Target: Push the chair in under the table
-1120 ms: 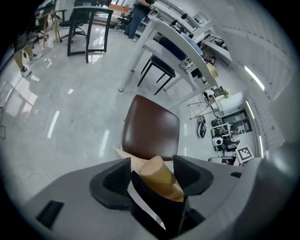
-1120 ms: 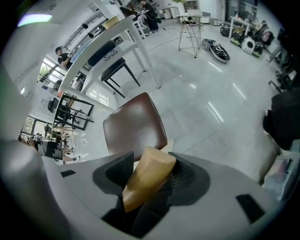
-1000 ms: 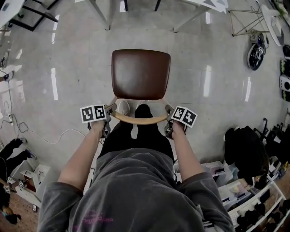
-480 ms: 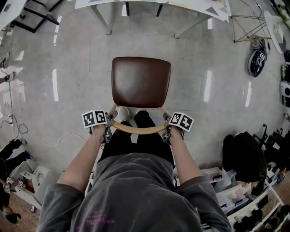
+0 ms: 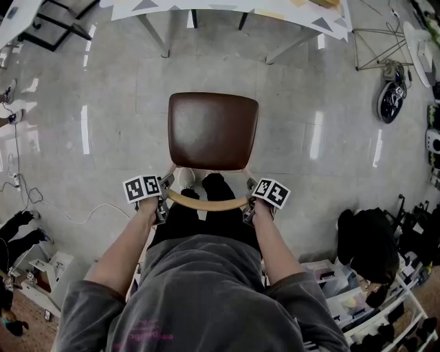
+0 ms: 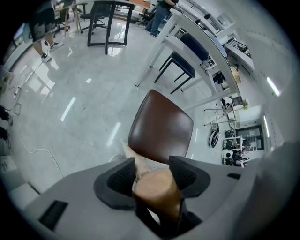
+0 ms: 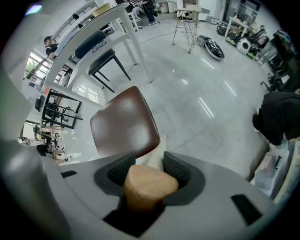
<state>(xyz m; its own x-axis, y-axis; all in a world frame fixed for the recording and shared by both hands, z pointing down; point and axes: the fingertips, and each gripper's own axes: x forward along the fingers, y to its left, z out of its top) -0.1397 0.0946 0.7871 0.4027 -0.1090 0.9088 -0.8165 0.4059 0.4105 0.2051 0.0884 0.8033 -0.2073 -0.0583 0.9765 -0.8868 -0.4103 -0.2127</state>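
Closing my left claw (image 5: 161, 206) and right claw (image 5: 249, 208) on opposite ends of the wooden backrest (image 5: 208, 203), pads meeting wood, so the chair (image 5: 213, 130) pushes straight toward the table (image 5: 227, 8), well apart at twelve o'clock

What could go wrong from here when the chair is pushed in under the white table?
1. The jaws of the left gripper and the right gripper are closing on the ends of the curved backrest. On such rounded wood one side may slip, and the chair would then turn.
2. A turned chair could hit a table leg.
3. The person's shoes stand just behind the seat and may catch the chair's rear legs.
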